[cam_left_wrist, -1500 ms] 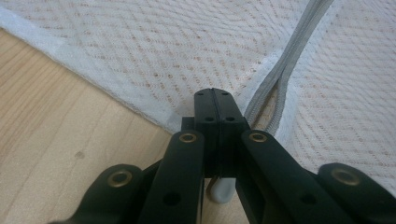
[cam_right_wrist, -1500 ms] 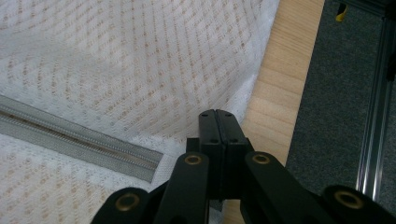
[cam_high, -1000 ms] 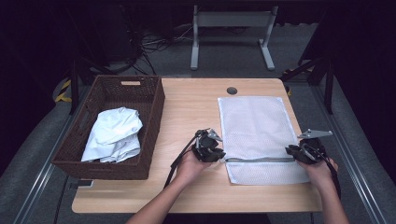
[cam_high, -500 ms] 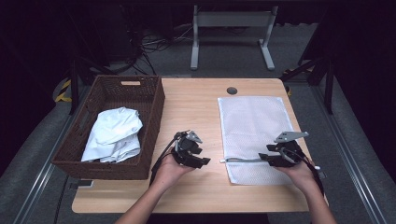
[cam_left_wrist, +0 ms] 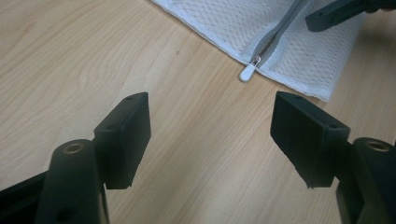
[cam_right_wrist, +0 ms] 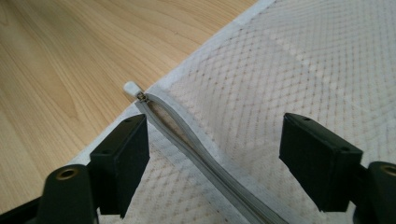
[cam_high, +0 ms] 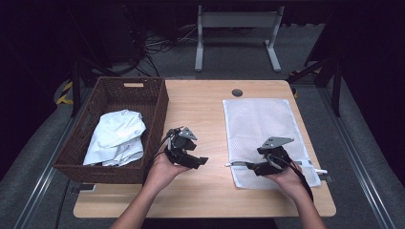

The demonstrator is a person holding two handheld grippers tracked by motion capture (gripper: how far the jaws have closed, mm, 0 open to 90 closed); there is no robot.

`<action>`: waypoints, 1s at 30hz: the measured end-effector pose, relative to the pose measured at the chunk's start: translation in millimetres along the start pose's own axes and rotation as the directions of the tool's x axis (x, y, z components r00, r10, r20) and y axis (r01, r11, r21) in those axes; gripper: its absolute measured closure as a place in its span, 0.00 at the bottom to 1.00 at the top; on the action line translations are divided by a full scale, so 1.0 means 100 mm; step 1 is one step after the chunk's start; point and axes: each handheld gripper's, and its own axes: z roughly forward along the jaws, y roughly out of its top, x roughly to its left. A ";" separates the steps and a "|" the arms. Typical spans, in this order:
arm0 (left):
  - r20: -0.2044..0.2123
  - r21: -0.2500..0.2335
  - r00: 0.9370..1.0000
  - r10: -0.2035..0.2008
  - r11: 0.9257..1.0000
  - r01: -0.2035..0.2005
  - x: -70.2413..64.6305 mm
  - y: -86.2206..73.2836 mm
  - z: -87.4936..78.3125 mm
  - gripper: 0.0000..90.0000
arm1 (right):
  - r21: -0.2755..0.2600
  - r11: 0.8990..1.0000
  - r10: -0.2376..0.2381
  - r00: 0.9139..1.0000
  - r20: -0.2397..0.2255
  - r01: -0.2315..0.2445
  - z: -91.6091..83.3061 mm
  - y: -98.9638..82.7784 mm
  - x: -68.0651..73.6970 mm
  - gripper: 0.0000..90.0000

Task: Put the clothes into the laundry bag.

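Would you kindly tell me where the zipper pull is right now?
The zipper pull lies on the table at the mesh bag's near-left corner, between both grippers.

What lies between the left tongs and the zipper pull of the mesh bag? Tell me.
Only bare wooden table. In the left gripper view, the open left tongs face the white zipper pull at the mesh bag edge.

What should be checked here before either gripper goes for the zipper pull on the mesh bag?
1. Left gripper open: ok, jaws stand wide apart over bare table.
2. Right gripper open: ok, jaws straddle the zipper, holding nothing.
3. Zipper pull reachable: ok, it lies at the mesh bag edge, uncovered.
4. Zipper closed: cannot tell; the tape bulges up near the pull.
5. Bag lying flat: ok in the high view.
6. White cloth ready in the wicker basket: ok.
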 end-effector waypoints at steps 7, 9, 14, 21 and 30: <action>-0.018 -0.037 1.000 -0.017 0.999 0.017 0.09 0.05 -0.27 0.31 | 0.018 0.999 -0.043 0.999 -0.012 0.043 0.05 -0.04 0.05 0.23; -0.025 -0.048 0.999 -0.027 0.999 0.026 0.12 0.05 -0.37 0.31 | 0.013 0.999 -0.042 0.999 -0.015 0.042 0.05 -0.04 0.06 0.22; -0.051 -0.080 0.998 -0.046 0.996 0.042 0.22 0.04 -0.57 0.30 | 0.002 0.998 -0.056 0.998 -0.020 0.056 0.05 -0.02 0.08 0.21; -0.090 -0.104 0.993 -0.077 0.992 0.068 0.38 -0.02 -0.82 0.28 | 0.017 0.998 -0.065 0.998 -0.019 0.065 0.07 -0.03 0.08 0.18; -0.154 -0.119 0.978 -0.140 0.985 0.122 0.59 -0.15 -1.02 0.25 | 0.019 0.999 -0.050 0.999 -0.005 0.050 0.06 -0.04 0.06 0.13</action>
